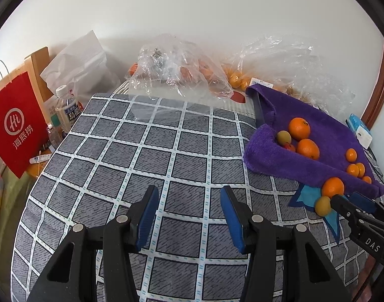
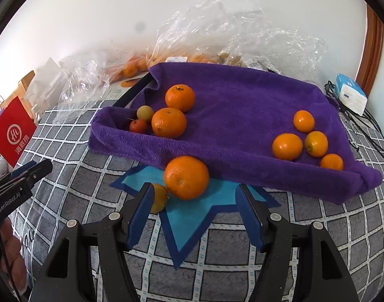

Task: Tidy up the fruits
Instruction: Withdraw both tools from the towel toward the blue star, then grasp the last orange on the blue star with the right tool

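An orange (image 2: 186, 177) and a smaller yellow fruit (image 2: 158, 198) are seen on a blue star mat (image 2: 182, 229) just beside the purple towel (image 2: 229, 105), the right gripper (image 2: 195, 214) and left gripper (image 1: 189, 217) fingers spread, nothing pinched.

I see a large orange (image 2: 186, 177) lying on a blue star-shaped patch (image 2: 192, 226) at the near edge of a purple towel (image 2: 242, 105), a small yellowish fruit (image 2: 159, 198) touching its left side. On the towel's left lie two oranges (image 2: 168, 122), a pale green fruit (image 2: 145, 113) and a small red one (image 2: 138, 125); four small oranges (image 2: 287, 146) cluster at right.
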The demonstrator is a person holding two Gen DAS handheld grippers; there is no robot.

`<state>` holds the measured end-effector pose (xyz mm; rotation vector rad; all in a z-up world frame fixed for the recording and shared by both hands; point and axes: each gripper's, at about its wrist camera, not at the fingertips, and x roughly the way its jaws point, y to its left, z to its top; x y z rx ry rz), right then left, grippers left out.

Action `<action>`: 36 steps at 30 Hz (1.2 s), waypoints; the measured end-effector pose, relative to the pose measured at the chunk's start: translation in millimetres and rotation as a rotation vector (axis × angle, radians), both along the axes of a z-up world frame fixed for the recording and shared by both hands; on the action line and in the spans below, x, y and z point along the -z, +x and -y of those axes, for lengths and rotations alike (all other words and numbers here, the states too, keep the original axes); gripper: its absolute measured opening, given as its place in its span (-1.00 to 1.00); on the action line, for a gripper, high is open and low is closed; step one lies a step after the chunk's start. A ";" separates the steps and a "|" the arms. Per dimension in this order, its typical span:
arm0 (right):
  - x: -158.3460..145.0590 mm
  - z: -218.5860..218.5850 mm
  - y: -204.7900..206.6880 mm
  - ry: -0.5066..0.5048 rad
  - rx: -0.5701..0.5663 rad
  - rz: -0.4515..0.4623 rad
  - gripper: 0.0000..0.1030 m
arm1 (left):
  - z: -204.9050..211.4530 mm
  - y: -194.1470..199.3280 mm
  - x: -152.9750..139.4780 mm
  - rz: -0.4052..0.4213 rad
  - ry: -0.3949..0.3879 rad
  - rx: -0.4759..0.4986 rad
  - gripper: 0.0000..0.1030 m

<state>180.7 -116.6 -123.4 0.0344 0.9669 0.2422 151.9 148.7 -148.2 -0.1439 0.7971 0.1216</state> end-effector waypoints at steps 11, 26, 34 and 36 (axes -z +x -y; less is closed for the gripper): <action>1.9 -23.1 2.2 0.012 -0.065 -0.005 0.29 | -9.3 0.6 1.5 -0.005 -0.028 -0.033 -0.05; 0.8 0.5 -3.4 -0.016 -0.065 0.020 -0.60 | -7.8 0.4 1.8 0.006 -0.058 -0.008 -0.05; 6.1 -4.3 1.0 -0.013 -0.093 0.031 -0.23 | -8.9 1.5 3.6 0.003 -0.090 0.004 -0.05; 6.8 -4.3 1.8 0.005 -0.101 0.024 -0.34 | -8.1 2.2 4.4 0.002 -0.090 0.006 -0.04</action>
